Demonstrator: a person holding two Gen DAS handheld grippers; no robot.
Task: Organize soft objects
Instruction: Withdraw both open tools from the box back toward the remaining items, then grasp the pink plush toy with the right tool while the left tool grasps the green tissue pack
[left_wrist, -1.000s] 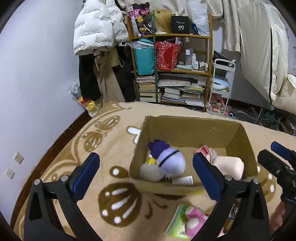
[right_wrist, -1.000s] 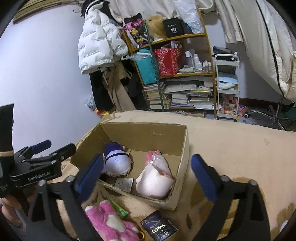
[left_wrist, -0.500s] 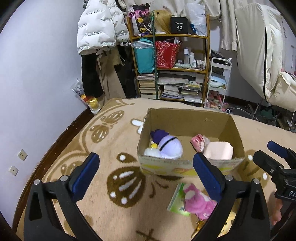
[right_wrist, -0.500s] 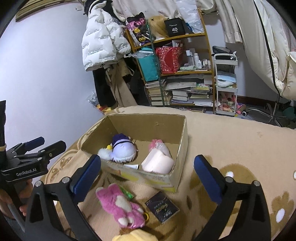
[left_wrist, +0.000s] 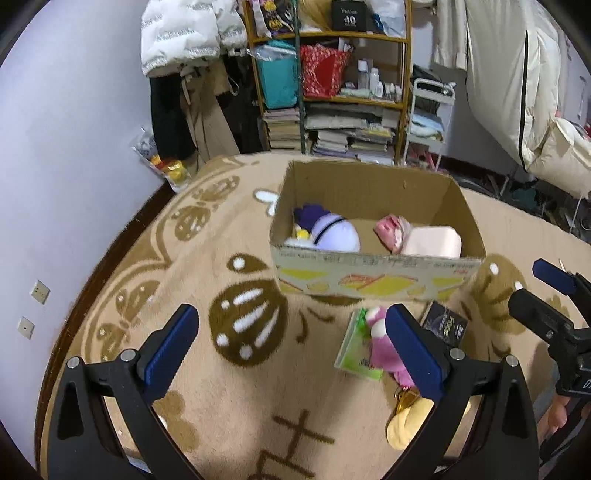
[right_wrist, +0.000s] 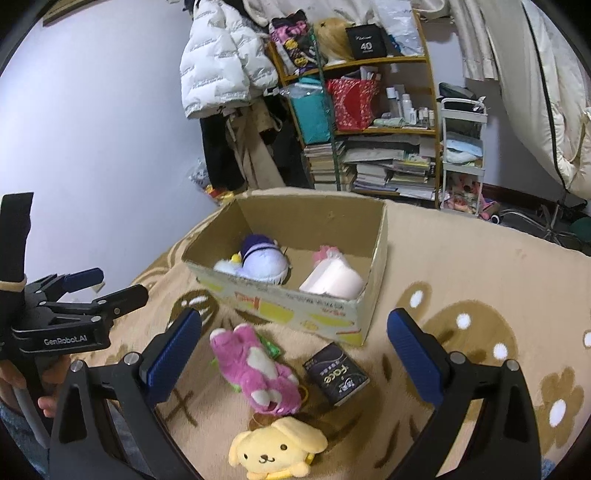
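Change: both grippers have drawn back from the cardboard box (right_wrist: 373, 258) over the last second; it sat large and close, and now lies mid-frame with more carpet (left_wrist: 110, 280) showing.
Left gripper (left_wrist: 291, 343): jaws spread wide, holding nothing, lower frame.
Right gripper (right_wrist: 295, 350): jaws spread wide, empty, lower frame.
Box contents: 2 soft items, a purple-and-white plush (right_wrist: 260, 260) at left and a pink plush (right_wrist: 332, 278) at right.
Outside the box: pink plush toy (right_wrist: 258, 373) and yellow dog plush (right_wrist: 277, 448), lower centre, on the carpet; a black packet (right_wrist: 336, 373) and a green packet (left_wrist: 356, 349) lie beside them.
Meaning: the pull-back likely precedes picking up the pink plush toy; 2 plushes remain unsorted.
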